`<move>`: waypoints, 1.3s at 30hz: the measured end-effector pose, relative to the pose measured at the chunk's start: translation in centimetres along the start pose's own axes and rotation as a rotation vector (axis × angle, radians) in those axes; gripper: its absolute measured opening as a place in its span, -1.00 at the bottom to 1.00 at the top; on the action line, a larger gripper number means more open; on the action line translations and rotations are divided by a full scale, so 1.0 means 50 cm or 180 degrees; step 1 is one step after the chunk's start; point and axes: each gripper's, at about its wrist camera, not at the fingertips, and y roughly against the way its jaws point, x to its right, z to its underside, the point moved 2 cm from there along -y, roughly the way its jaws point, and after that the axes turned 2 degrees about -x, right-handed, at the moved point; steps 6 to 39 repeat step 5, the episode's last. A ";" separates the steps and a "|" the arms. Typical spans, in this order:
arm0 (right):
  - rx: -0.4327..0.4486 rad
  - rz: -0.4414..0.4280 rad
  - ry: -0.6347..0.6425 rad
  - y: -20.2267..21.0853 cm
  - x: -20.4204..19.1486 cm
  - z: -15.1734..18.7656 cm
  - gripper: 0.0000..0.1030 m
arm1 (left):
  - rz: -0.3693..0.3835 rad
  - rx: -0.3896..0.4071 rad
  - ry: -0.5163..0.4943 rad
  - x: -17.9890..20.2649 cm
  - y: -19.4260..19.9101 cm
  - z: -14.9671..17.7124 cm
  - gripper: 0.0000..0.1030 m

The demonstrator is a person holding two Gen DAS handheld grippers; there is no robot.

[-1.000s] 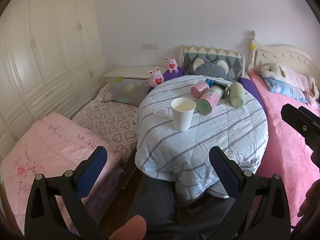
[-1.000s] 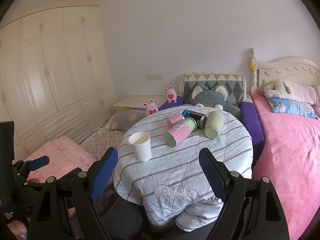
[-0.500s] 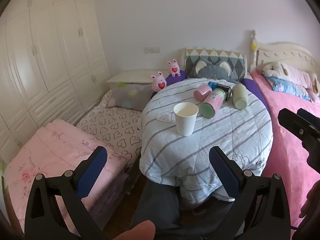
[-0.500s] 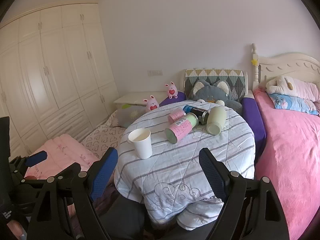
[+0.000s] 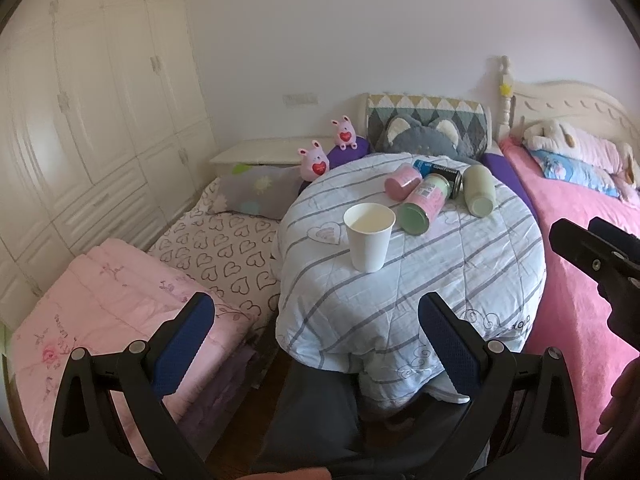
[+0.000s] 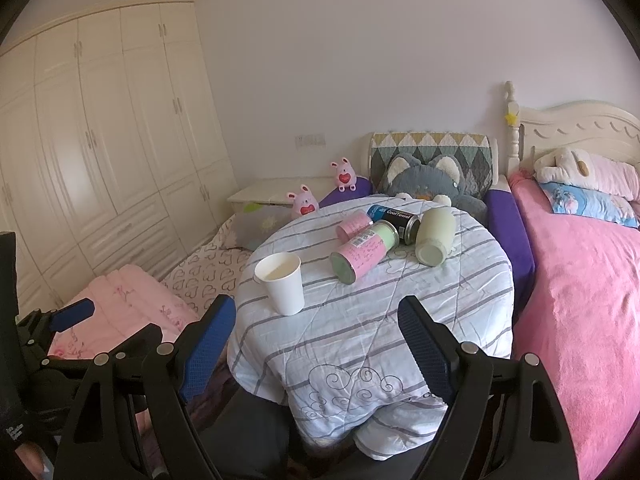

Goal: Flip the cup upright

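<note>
A white paper cup (image 5: 369, 237) stands upright, mouth up, on the round table under a striped blue-white cloth (image 5: 460, 276); it also shows in the right wrist view (image 6: 281, 282). My left gripper (image 5: 316, 340) is open and empty, well back from the table's near edge. My right gripper (image 6: 318, 346) is open and empty, also back from the table. Each gripper shows at the edge of the other's view.
Several containers lie on their sides behind the cup: a pink-green can (image 5: 425, 203), a small pink cup (image 5: 402, 182), a dark can (image 5: 438, 170), a pale green jar (image 5: 478, 196). A pink bed (image 5: 580, 264) is right, a low mattress (image 5: 120, 300) left, wardrobes (image 5: 80, 100) beyond.
Both grippers have drawn back slightly from the table and tilted up a little. The cup and the lying containers have not moved.
</note>
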 end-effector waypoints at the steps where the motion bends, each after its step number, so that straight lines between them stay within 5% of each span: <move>1: -0.0008 -0.0001 -0.0001 -0.004 0.001 0.001 0.64 | 0.0032 0.0000 -0.0001 0.001 -0.002 0.000 1.00; 39: -0.0042 0.0002 -0.0010 -0.015 0.002 0.002 0.64 | 0.0074 -0.0033 0.0033 0.001 -0.021 -0.001 1.00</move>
